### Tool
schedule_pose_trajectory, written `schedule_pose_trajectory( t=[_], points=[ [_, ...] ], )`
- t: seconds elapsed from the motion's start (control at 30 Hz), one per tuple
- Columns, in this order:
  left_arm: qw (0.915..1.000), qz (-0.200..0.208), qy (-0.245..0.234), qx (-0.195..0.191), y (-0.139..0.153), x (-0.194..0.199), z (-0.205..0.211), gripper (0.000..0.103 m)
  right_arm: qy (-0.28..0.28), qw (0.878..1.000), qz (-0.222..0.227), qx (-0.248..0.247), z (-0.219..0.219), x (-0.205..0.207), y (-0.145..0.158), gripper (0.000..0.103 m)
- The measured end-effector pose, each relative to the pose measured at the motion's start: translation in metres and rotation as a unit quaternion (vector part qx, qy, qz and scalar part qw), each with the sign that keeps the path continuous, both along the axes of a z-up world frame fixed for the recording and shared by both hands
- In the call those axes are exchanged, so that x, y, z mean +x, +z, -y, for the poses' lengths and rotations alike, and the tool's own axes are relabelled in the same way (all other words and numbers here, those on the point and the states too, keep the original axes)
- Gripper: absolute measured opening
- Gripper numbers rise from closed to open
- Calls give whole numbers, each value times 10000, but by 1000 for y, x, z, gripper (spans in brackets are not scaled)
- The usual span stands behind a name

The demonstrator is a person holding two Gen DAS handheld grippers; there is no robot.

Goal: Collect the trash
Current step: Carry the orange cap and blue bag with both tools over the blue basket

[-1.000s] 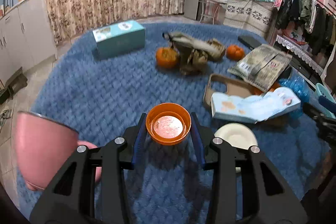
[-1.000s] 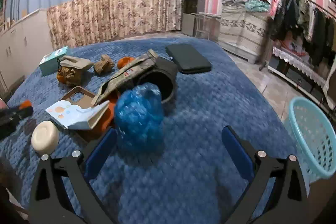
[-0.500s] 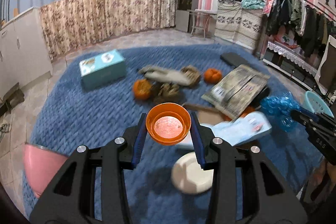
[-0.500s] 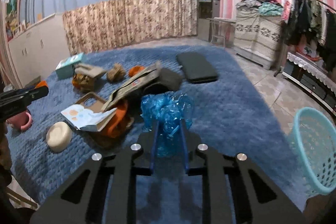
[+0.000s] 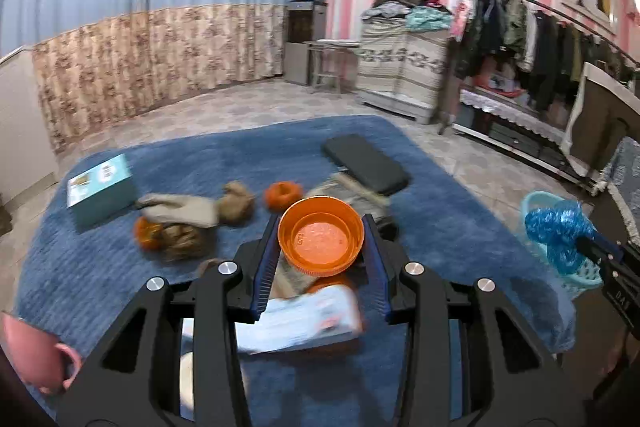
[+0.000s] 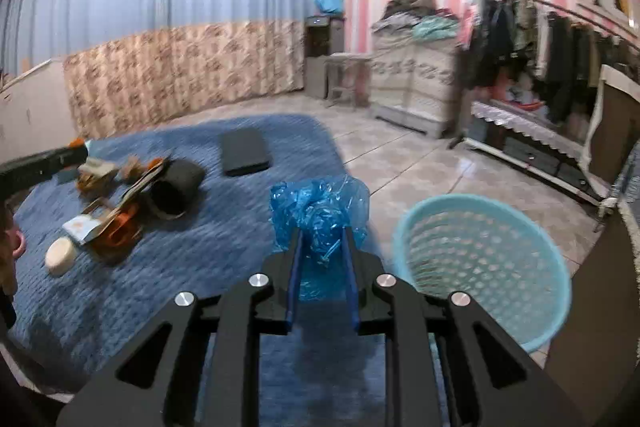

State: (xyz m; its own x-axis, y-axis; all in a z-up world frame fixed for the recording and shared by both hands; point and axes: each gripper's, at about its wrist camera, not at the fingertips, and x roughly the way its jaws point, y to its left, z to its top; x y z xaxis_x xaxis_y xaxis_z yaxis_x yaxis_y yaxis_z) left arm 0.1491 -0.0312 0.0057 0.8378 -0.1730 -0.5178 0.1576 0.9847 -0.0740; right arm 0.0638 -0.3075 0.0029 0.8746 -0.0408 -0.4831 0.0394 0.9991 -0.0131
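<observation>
Gripping an orange lid between the blue pads, left gripper partly closed on it, lid held up above the blue rug. Below and behind it, from the left: pink cup at the frame's lower edge, teal box, crumpled brown paper with small orange fruits beside it, white-and-blue packet under the jaws, flat black case farther back. Further right, right gripper squeezed narrow on a crumpled blue plastic bag, plastic bunched between and above the pads. Just right of that bag, light-blue mesh basket standing on the tiled floor at the rug's edge, bag near its rim but not inside. In the left-wrist view, same bag seen in front of the basket.
</observation>
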Motion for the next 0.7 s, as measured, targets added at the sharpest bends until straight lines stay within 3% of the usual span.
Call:
schedule_pose_trajectory(
  t=[0.33, 0.7],
  points=[
    [9972, 214, -718, -31, 15, 2, 83, 39, -816, 9961, 332, 26, 70, -19, 24, 19],
    [9902, 389, -1341, -101, 19, 3, 157, 39, -1503, 9880, 331, 144, 135, -30, 22, 19]
  ],
)
